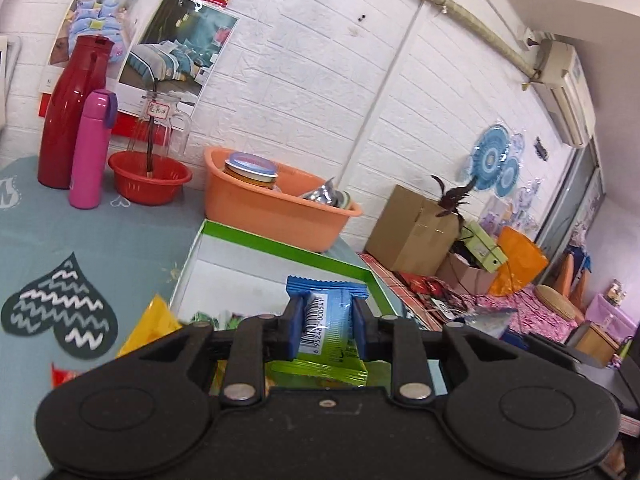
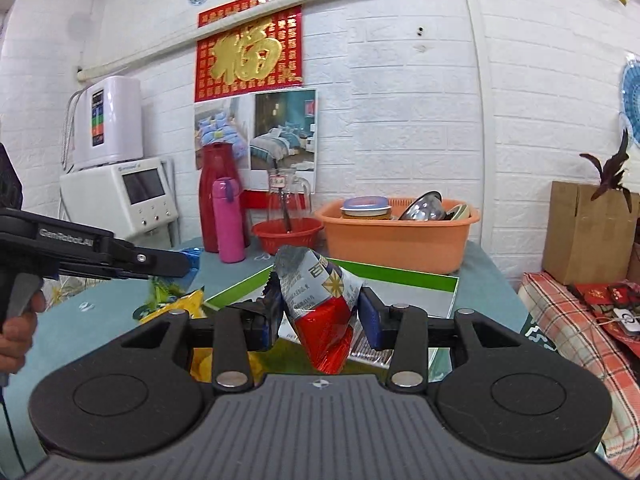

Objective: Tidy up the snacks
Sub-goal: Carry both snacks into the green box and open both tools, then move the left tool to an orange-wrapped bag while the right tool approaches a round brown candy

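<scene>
My left gripper (image 1: 326, 308) is shut on a green and blue snack packet (image 1: 328, 336) with a barcode, held up over a shallow white box with a green rim (image 1: 248, 240). My right gripper (image 2: 320, 304) is shut on a crinkled red, silver and blue snack bag (image 2: 320, 292), lifted in front of the same box (image 2: 400, 276). In the right wrist view the left gripper (image 2: 182, 264) reaches in from the left, a hand (image 2: 16, 332) on its handle. Loose packets lie on the table below, a yellow packet (image 1: 152, 324) among them.
An orange basin (image 1: 272, 212) holding a jar and bowls stands behind the box against the white brick wall. To its left are a red basket (image 1: 150, 178), a pink bottle (image 1: 90, 148) and a red flask (image 1: 72, 112). Cardboard boxes (image 1: 412, 236) sit off the table's right edge.
</scene>
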The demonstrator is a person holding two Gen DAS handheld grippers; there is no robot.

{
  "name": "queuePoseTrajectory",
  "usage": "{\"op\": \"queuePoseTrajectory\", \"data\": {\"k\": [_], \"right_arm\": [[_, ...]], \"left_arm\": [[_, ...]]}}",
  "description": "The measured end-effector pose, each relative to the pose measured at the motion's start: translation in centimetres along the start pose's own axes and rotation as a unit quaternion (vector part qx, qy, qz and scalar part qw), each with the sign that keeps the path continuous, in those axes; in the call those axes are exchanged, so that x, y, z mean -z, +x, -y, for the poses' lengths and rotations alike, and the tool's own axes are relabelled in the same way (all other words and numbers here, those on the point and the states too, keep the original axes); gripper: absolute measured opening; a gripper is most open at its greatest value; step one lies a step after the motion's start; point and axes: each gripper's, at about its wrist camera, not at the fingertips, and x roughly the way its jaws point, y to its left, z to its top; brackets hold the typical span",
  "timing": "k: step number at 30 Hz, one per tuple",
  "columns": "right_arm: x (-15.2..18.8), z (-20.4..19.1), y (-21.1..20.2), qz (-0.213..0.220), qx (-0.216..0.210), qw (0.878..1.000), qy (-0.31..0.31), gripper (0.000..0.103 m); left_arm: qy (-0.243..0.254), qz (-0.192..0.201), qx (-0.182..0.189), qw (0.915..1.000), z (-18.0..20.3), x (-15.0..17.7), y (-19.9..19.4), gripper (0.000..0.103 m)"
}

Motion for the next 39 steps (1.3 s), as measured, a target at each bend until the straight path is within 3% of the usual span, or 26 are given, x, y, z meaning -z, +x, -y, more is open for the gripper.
{"op": "queuePoseTrajectory", "data": {"k": [10, 17, 19, 20, 21, 24, 26, 33, 39], "right_arm": [[1.0, 2.8, 7.2, -0.047, 0.026, 0.998, 0.026, 0.071], [2.6, 4.0, 11.2, -0.077, 0.033, 0.996, 0.040, 0.072], [3.1, 4.0, 12.0, -0.080, 0.030, 0.996, 0.034, 0.080], [3.3, 4.0, 12.3, -0.079, 0.028, 0.996, 0.030, 0.085], [3.4, 3.9, 12.4, -0.083, 0.028, 0.996, 0.025, 0.103], [3.1, 3.9, 11.7, -0.068, 0.053, 0.996, 0.016, 0.103], [2.6, 4.0, 10.5, -0.056, 0.057, 0.997, 0.020, 0.103], [0.8, 2.4, 4.3, -0.007, 0.047, 0.998, 0.033, 0.103], [1.5, 0.7, -0.8, 0.011, 0.026, 0.999, 0.040, 0.103]], "left_arm": [[-0.013, -0.040, -0.040, 0.9983, -3.1, -1.3, 8.6, 0.036], [-0.008, -0.072, -0.055, 0.9959, -4.7, -0.9, 12.3, 0.039], [0.002, -0.078, -0.059, 0.9953, -4.7, -0.7, 12.9, 0.065], [0.003, -0.082, -0.059, 0.9949, -4.8, -0.6, 13.1, 0.103], [-0.001, -0.082, -0.060, 0.9949, -4.8, -0.6, 12.9, 0.103], [-0.006, -0.045, -0.056, 0.9974, -4.2, -0.5, 10.9, 0.103], [-0.001, -0.045, -0.048, 0.9978, -3.6, -0.8, 9.7, 0.103], [0.002, -0.031, -0.047, 0.9984, -0.1, -0.7, 3.4, 0.103], [0.002, -0.027, -0.023, 0.9994, 1.1, 2.1, -1.7, 0.103]]}}
